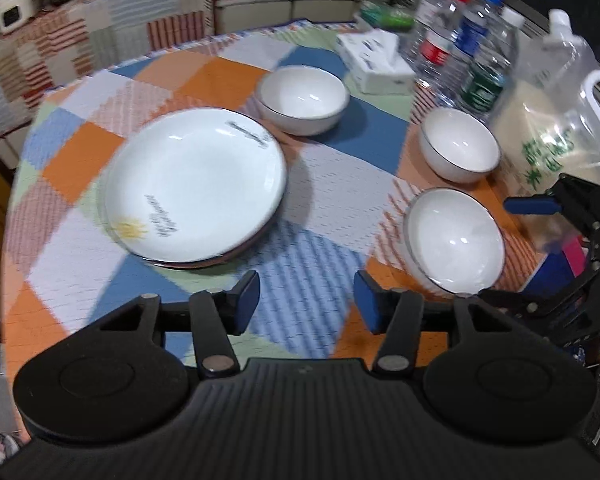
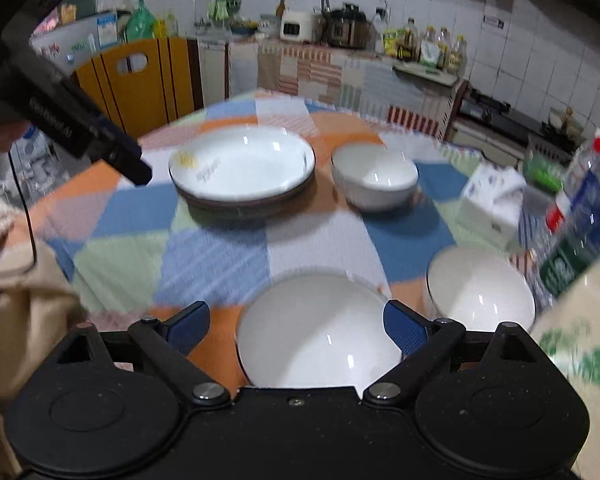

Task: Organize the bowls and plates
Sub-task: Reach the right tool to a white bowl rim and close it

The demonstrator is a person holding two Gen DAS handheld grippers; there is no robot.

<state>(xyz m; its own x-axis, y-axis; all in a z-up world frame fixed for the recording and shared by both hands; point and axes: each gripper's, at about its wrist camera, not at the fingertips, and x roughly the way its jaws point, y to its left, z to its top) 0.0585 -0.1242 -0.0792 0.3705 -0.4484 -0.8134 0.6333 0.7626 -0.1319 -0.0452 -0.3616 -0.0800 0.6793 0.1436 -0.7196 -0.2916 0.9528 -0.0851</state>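
Three white bowls (image 1: 302,98) and a stack of plates (image 1: 196,188) sit on a patchwork tablecloth (image 1: 320,184). The plates are to the left, one bowl just behind them, two more near water bottles (image 1: 460,48) on the right. The left gripper (image 1: 306,300) is partly open and empty. The right gripper (image 2: 296,326) is wide open over the nearest bowl (image 2: 318,344), holding nothing.

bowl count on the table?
3: one beside the plates, one by the bottles, one nearest the right gripper. None visibly hidden.
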